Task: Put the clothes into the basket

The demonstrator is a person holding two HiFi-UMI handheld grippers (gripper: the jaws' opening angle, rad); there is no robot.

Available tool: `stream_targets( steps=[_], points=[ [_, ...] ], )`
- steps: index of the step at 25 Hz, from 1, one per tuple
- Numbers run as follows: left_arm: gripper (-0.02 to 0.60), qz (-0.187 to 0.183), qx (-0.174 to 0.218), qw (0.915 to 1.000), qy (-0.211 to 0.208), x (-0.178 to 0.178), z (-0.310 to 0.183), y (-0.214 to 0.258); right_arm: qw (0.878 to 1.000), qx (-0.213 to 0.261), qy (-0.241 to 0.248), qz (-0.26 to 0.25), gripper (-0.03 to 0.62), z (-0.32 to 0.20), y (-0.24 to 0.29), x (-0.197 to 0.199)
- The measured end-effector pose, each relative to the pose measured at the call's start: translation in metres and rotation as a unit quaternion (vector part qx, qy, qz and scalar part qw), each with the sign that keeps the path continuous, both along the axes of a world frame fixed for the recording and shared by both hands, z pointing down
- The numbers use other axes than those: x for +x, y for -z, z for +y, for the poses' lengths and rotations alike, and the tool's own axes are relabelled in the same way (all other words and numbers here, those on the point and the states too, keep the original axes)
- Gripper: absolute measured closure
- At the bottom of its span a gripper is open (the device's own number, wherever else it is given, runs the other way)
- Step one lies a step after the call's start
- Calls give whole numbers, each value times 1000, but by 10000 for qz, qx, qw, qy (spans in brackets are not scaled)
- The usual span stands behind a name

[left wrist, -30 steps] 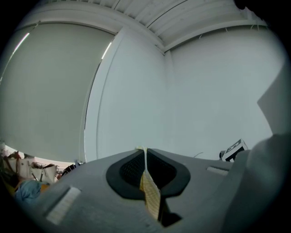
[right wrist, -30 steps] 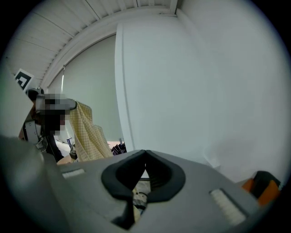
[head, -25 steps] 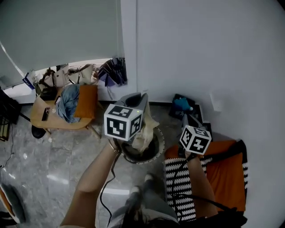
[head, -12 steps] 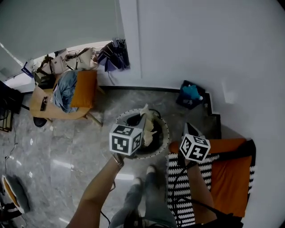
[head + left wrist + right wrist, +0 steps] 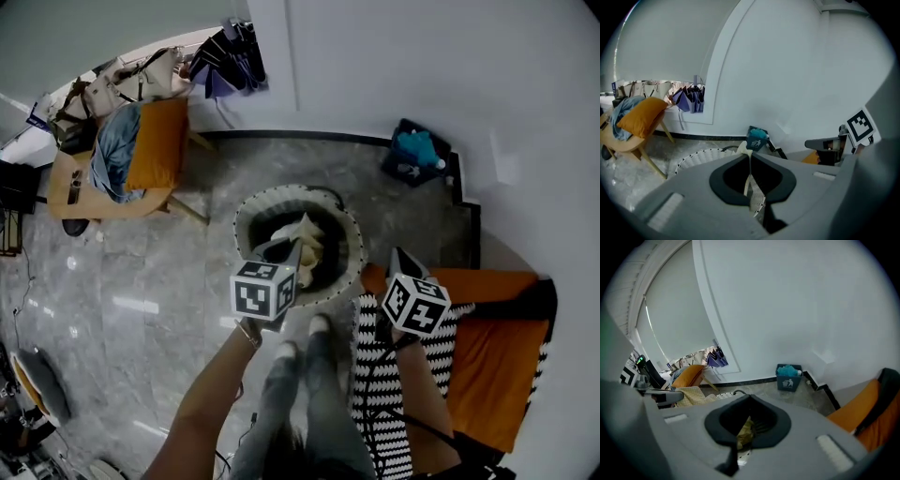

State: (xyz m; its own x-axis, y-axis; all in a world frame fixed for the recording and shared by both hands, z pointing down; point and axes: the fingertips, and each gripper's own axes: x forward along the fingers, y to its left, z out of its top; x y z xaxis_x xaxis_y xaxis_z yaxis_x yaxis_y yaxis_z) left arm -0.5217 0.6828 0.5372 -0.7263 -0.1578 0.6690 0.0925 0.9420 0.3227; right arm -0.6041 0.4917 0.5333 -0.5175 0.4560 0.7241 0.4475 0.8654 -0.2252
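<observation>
Grey marble floor (image 5: 141, 309), white wall beyond. Right claw (image 5: 398, 258): just right of basket (image 5: 349, 272), pressed together on yellowish cloth (image 5: 744, 430). Left claw (image 5: 287, 251): over basket's near rim, pinching cream garment (image 5: 309, 246), which hangs inside basket. Step: depositing. Next, probably: spread left jaws and release.

Stretches the bare left forearm (image 5: 211, 394) and bare right forearm (image 5: 417, 384) forward and downward. Pinches a thin cream cloth (image 5: 752, 187) in the left grey two-jaw gripper (image 5: 291, 247) (image 5: 749, 153), at 9 o'clock of the right grey two-jaw gripper (image 5: 398, 255) (image 5: 750, 398), itself closed on crumpled yellowish fabric (image 5: 744, 430).
</observation>
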Motion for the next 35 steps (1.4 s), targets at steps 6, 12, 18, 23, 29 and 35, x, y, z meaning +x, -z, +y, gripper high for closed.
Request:
stream_targets(
  steps=[6,12,18,23,29,35],
  points=[
    [566,249,82,9996,137,5,-5,-35,9997,41,24,223,591,-3,-29,6],
    [555,657,-69,9976,199,9,-3,-50,9996,57,-4,291,591,-10,-33,5],
    [403,837,111,9962,207,22,-4,-61,9997,-2,-18,259,591,-8,-28,6],
    [364,1406,-514,9876,-469,38,-7,-70,9996,-37,-23,292,591,-5,-29,14],
    [360,1258,-1142,9830,-694,40,1,-48,9993,-122,-52,361,591,0,-29,25],
    [360,1046,-889,9897,-409,38,7,-29,9993,-228,-48,301,591,7,-17,28]
  ],
)
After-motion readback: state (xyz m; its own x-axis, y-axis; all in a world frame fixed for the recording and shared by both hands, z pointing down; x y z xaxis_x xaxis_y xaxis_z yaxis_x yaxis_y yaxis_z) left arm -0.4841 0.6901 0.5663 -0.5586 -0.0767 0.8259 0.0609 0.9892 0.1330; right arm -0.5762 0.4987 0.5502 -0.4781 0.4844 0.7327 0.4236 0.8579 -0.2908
